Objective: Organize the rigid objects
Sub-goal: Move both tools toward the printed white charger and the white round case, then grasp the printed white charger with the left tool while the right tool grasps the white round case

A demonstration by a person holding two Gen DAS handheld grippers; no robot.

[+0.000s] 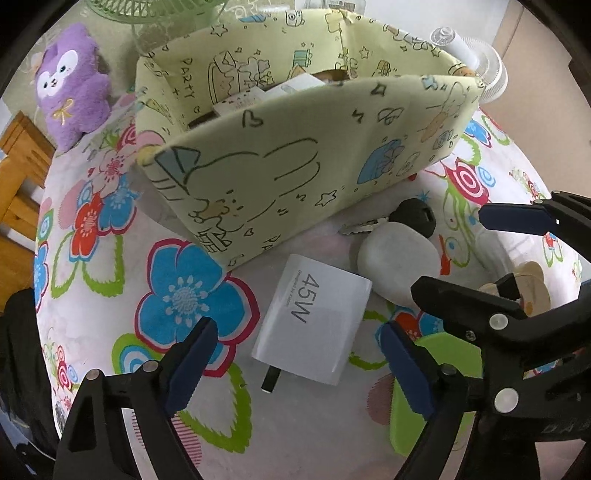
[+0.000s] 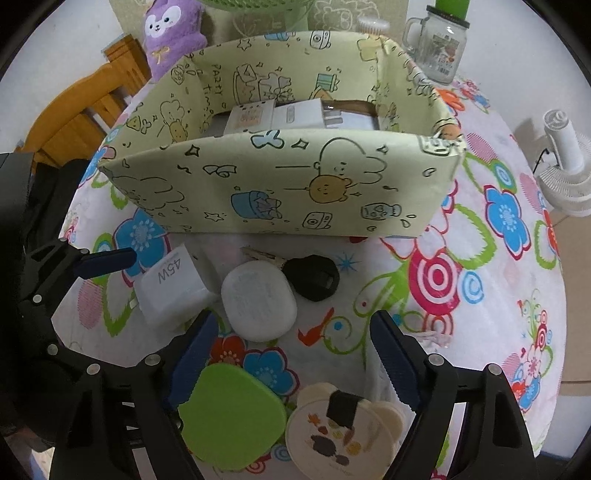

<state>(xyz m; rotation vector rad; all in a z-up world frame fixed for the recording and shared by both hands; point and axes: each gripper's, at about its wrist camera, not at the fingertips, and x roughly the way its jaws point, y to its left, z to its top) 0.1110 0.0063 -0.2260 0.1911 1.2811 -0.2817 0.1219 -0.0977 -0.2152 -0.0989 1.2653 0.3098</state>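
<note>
A pale yellow cartoon-print storage box (image 1: pixel 295 173) (image 2: pixel 280 192) stands on the flowered tablecloth and holds several white items (image 2: pixel 295 114). In front of it lie a white 45W charger (image 1: pixel 317 321) (image 2: pixel 173 288), a white oval case (image 1: pixel 399 258) (image 2: pixel 258 299), a black key (image 1: pixel 417 218) (image 2: pixel 314 277), a green case (image 2: pixel 232 417) (image 1: pixel 424 398) and a cream bear-shaped case (image 2: pixel 343 432) (image 1: pixel 532 288). My left gripper (image 1: pixel 299 365) is open, its fingers on either side of the charger's near end. My right gripper (image 2: pixel 295 354) is open above the green and bear cases.
A purple plush toy (image 1: pixel 70 85) (image 2: pixel 173 33) sits behind the box at the left. A glass mug jar (image 2: pixel 436 44) and a white small fan (image 2: pixel 565 162) (image 1: pixel 476 66) stand at the right. A wooden chair (image 2: pixel 85 107) is at the left table edge.
</note>
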